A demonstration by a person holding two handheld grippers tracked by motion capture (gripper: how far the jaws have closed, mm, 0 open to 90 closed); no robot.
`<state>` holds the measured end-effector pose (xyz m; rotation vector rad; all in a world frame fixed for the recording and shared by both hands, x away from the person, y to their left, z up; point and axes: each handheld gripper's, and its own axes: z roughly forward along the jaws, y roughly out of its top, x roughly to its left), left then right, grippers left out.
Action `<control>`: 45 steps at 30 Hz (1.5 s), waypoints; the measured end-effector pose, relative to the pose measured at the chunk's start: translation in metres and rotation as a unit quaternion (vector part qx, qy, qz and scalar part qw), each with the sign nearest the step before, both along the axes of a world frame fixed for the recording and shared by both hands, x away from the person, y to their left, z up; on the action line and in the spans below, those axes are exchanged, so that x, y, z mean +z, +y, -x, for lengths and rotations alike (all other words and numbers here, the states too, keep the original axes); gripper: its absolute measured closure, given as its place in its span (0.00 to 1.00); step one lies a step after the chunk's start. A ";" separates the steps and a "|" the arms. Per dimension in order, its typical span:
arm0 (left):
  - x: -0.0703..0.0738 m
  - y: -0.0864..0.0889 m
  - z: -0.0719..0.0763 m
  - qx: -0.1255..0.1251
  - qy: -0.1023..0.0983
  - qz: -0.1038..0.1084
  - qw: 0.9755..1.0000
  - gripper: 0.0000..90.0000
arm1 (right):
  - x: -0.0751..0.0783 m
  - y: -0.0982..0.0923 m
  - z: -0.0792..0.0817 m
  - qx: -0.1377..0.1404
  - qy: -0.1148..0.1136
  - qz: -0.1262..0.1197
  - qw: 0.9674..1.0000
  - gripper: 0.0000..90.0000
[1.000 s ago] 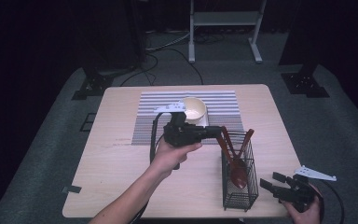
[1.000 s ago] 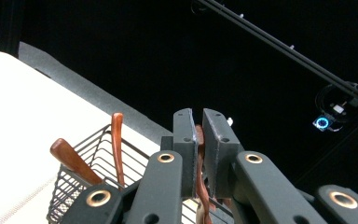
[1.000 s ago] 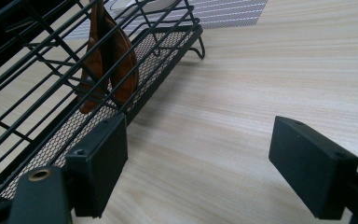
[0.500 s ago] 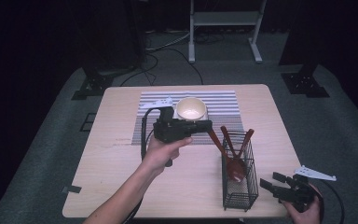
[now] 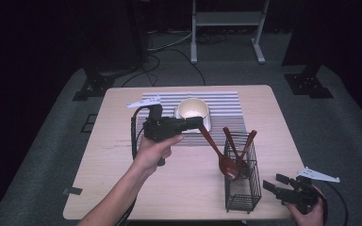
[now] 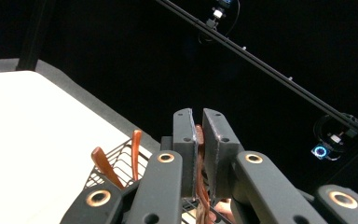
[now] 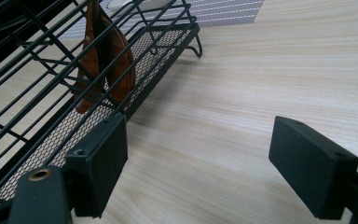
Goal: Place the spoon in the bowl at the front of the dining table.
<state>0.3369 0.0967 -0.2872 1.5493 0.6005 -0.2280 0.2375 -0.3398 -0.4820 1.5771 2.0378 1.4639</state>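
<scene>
Since a second ago my left gripper (image 5: 199,123) has drawn back toward the bowl (image 5: 193,112), lifting the wooden spoon (image 5: 216,149) up and out of the wire basket (image 5: 241,175). The spoon is reddish-brown and glossy, with a slim handle and an oval bowl; it hangs slanted, its bowl end just outside the basket's left wall, above the table (image 5: 122,179). My left jaws are clamped on the handle's tip, so the spoon comes clear of the two spoons (image 5: 239,146) standing inside. My right gripper (image 7: 198,158), jaws spread and holding nothing, rests beside the basket's near corner, probably ready to steady it.
</scene>
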 end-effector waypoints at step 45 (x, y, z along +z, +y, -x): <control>-0.024 0.055 -0.036 0.079 0.040 0.002 0.996 0.94 | 0.000 0.000 0.000 -0.002 0.001 0.001 1.000 0.20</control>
